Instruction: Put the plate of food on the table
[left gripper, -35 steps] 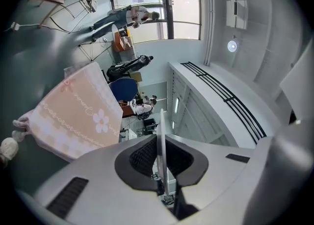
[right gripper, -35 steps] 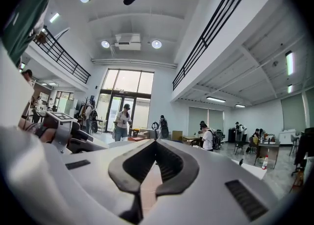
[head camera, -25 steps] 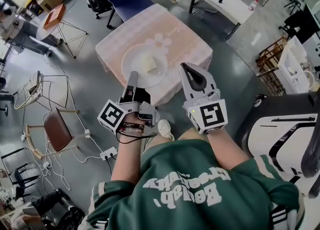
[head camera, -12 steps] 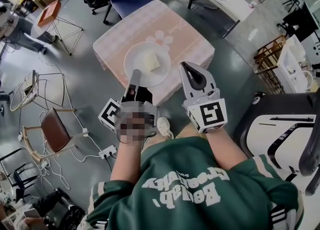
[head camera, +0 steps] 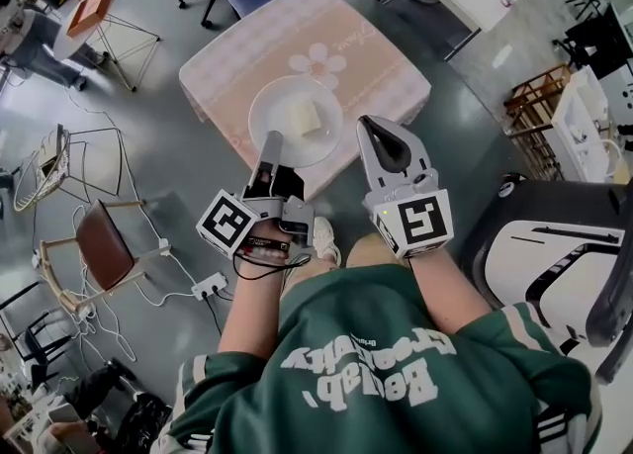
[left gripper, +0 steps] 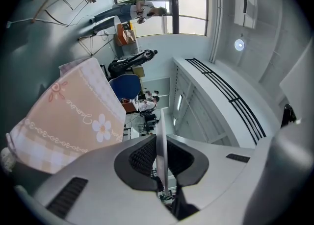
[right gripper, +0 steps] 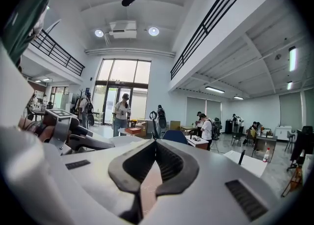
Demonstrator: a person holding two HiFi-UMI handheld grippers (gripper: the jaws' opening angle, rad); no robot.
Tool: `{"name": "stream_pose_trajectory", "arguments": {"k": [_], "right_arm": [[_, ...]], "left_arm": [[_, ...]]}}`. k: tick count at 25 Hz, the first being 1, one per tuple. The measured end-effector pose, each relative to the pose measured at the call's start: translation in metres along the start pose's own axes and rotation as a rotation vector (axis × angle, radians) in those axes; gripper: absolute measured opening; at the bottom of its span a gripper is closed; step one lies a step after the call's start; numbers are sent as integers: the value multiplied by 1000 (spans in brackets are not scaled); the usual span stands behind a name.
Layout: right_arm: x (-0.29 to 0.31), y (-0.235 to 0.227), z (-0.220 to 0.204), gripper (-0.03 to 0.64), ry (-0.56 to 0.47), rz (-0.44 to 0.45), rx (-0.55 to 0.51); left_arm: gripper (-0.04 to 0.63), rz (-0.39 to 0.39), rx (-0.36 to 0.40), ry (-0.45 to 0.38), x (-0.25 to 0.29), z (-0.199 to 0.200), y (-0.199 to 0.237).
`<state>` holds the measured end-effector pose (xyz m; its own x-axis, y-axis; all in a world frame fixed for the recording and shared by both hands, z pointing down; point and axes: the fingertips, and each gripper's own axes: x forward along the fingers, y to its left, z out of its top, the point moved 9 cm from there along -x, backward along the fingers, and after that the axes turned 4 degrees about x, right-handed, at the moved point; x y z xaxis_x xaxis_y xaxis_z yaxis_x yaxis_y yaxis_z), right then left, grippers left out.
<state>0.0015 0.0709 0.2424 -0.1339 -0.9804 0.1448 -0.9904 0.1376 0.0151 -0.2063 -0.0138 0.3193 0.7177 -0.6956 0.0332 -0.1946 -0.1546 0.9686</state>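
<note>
While the plate [head camera: 272, 106] of food [head camera: 307, 119] has hardly shifted over the table's [head camera: 257, 46] near edge, left tongs [head camera: 269, 148] still clamp its rim; right tongs [head camera: 381, 140] closed, empty; release pending.

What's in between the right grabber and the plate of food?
Nothing is in the way. In the head view, only a thin strip of the pink tablecloth shows between the right gripper and the plate.

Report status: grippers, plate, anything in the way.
Left gripper shut on plate rim. Right gripper shut, empty. Plate with food over the pink table, touchdown unclear. Nothing else on the cloth.
</note>
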Motion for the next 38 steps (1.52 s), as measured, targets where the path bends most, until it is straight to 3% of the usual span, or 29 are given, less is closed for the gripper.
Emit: {"name": "stream_pose_trajectory", "arguments": {"k": [24,38], "right_arm": [[38,-22,0,15,-21,59,2],[124,-86,-5,15,-33,187,3]], "left_arm": [[37,7,19,-35,35,8,0],[35,33,25,-114,120,14,18]]}}
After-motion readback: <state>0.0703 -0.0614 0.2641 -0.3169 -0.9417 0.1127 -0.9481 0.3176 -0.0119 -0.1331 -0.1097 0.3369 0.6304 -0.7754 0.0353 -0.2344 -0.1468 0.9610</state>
